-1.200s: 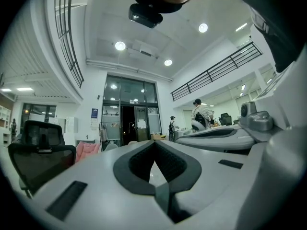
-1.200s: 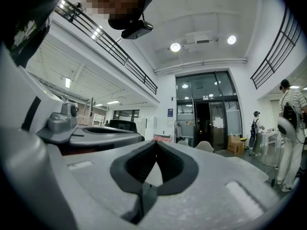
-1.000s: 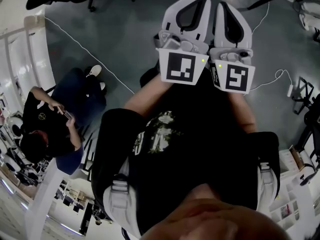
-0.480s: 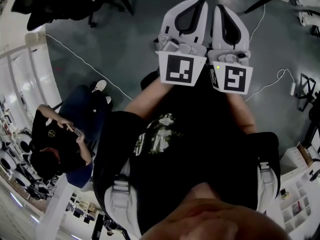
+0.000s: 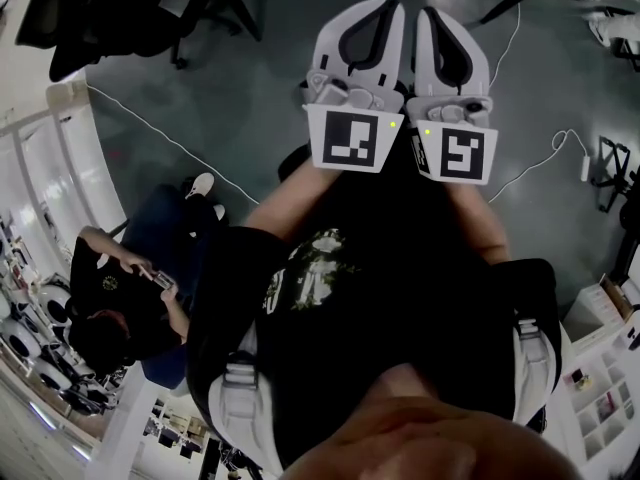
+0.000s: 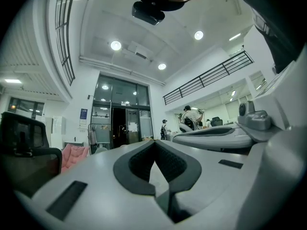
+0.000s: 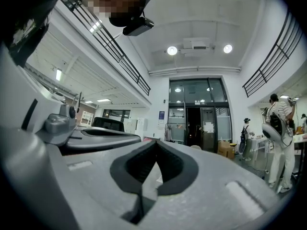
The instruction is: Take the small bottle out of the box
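You held your left claw (image 6: pixel 154 143) and right claw (image 7: pixel 156 143) side by side and level over the grey floor (image 5: pixel 250 88), both pressed together and empty.

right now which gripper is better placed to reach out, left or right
Neither: left gripper and right gripper sit side by side, both shut, empty, pointing level. No target shows to favour either.

In the head view the left gripper (image 5: pixel 388 6) and right gripper (image 5: pixel 431 13) hide the hands holding them. A chair (image 5: pixel 130 13) runs off the top edge. Far-off people (image 6: pixel 192 115) in the gripper views are too small to tell what they handle.
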